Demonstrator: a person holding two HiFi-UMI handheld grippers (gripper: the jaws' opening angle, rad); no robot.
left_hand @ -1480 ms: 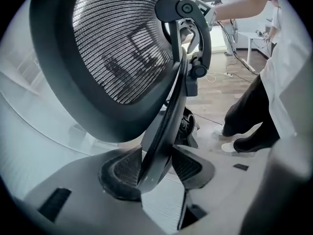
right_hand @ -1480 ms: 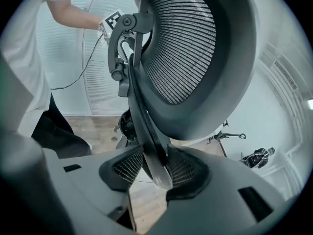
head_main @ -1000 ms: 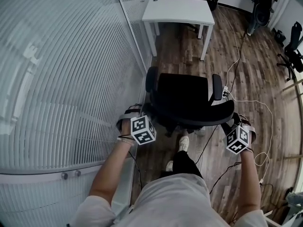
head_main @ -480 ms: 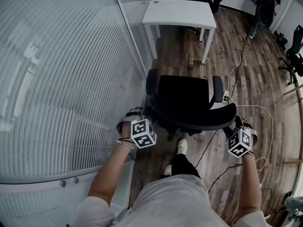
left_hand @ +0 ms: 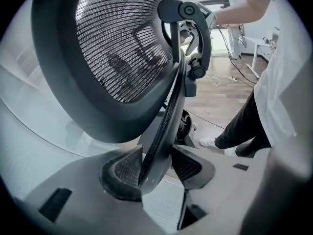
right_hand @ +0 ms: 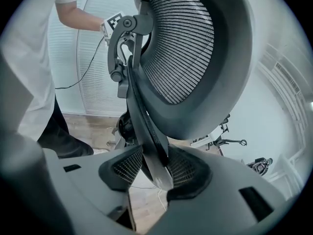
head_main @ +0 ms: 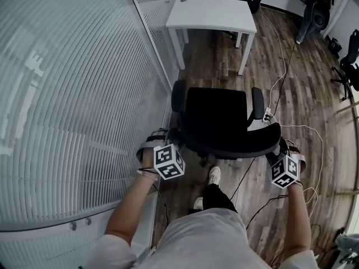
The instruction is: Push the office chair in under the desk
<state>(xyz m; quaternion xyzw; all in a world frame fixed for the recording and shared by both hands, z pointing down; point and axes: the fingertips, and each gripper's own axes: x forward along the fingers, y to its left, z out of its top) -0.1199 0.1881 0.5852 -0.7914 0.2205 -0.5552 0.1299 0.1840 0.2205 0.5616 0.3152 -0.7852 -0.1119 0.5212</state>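
Office chair (head_main: 219, 116) sits mid-frame in the head view, seat facing the white desk (head_main: 210, 13) at the top, and it is not under it yet. A strip of bare wood floor (head_main: 205, 60) lies open between them. Left gripper (head_main: 166, 139) is clamped on the backrest's left rim, and its own view shows the rim wedged between both pads. Right gripper (head_main: 280, 147) bites the right rim the same way. It's tight on the left, with the armrest just beside the ribbed glass wall (head_main: 84, 94). There's more room on the right, though white cables (head_main: 305, 128) trail across the floor there.
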